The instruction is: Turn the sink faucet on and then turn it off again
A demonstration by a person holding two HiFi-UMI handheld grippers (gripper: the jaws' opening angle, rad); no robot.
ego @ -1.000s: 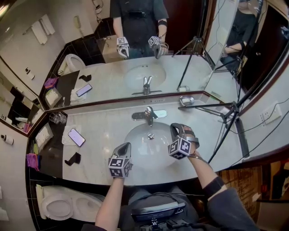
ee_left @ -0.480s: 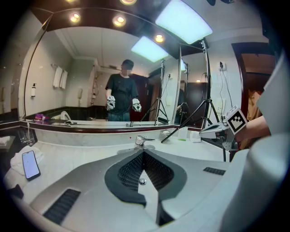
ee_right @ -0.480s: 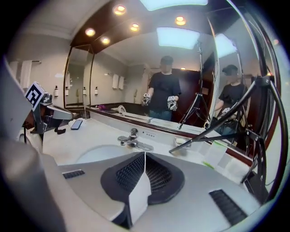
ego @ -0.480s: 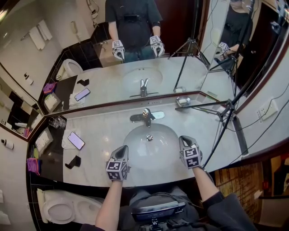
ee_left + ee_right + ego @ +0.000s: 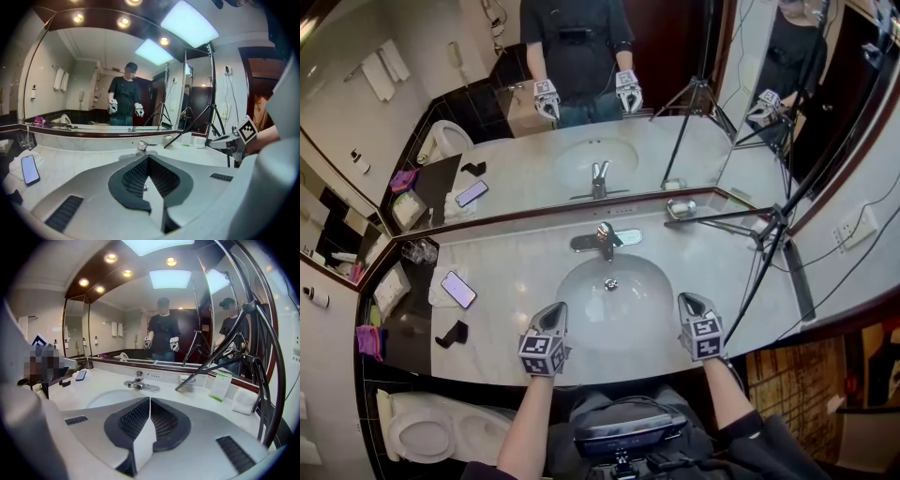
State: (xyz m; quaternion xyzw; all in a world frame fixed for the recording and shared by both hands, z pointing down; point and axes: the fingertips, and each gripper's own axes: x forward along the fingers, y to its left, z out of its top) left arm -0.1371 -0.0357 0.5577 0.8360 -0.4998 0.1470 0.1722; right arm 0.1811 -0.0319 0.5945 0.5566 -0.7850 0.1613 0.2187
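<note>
The chrome faucet (image 5: 605,238) stands at the back of the white oval sink (image 5: 615,298); no water runs from it. It also shows as the faucet (image 5: 142,146) beyond the left jaws and the faucet (image 5: 137,381) beyond the right jaws. My left gripper (image 5: 555,315) hovers at the sink's near left rim, jaws shut, nothing held. My right gripper (image 5: 691,305) hovers over the counter at the sink's near right, jaws shut and empty. Both point toward the mirror, well short of the faucet.
A phone (image 5: 457,288) lies on a towel left of the sink, with glasses (image 5: 420,247) behind it and a black holder (image 5: 452,331) in front. A tripod (image 5: 773,230) stands over the right counter, near a soap dish (image 5: 680,209). A toilet (image 5: 441,427) is at lower left.
My right gripper has pulled back from over the basin to the sink's near right rim and rolled upright. The left gripper has hardly moved.
</note>
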